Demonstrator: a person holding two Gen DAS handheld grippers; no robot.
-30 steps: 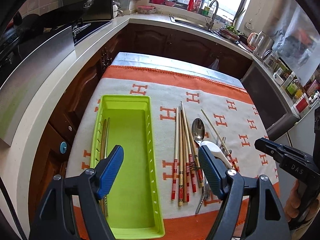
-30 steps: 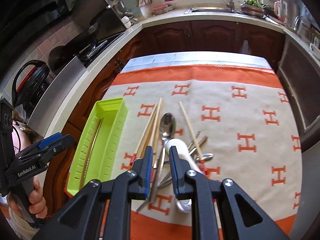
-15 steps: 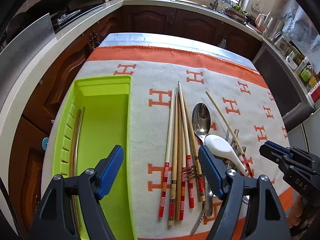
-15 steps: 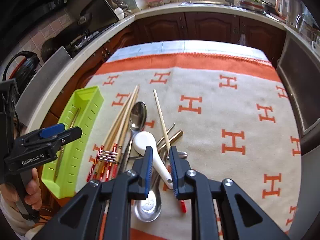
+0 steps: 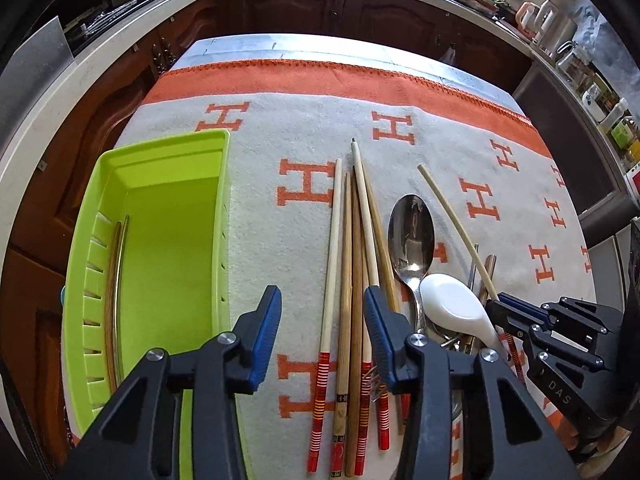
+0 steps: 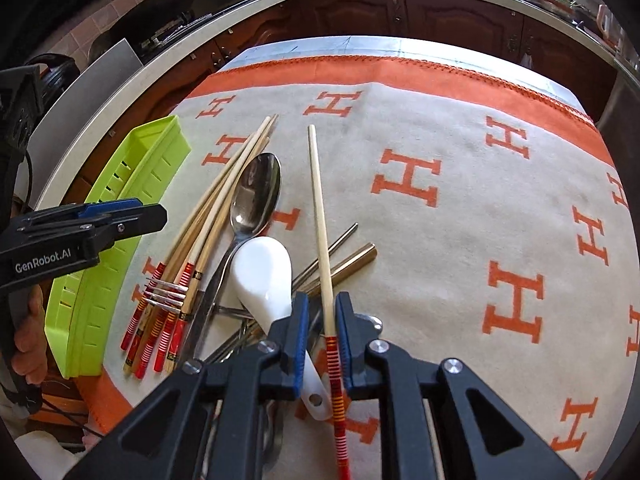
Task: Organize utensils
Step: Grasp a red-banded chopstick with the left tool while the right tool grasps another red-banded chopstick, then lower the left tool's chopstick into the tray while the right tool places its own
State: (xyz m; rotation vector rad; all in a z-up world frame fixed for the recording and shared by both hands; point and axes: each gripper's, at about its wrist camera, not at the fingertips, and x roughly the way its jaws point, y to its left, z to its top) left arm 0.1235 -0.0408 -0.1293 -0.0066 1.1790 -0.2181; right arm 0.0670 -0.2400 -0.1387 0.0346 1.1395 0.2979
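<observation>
You've got a fuzzy matt blanket [image 6: 460, 140] under pale wooden chopsticks [image 5: 352, 248] — a mirror-bright metal spoon [image 6: 256, 196], a glossy white ceramic-looking spoon [image 6: 264, 276], a smooth plastic tray [image 5: 160, 248].

Black-framed left gripper [image 5: 322, 334] carries blue finger pads [image 5: 266, 334] and silver screws. The right gripper [image 6: 322, 334] matches it. White lettering marks both bodies.
</observation>
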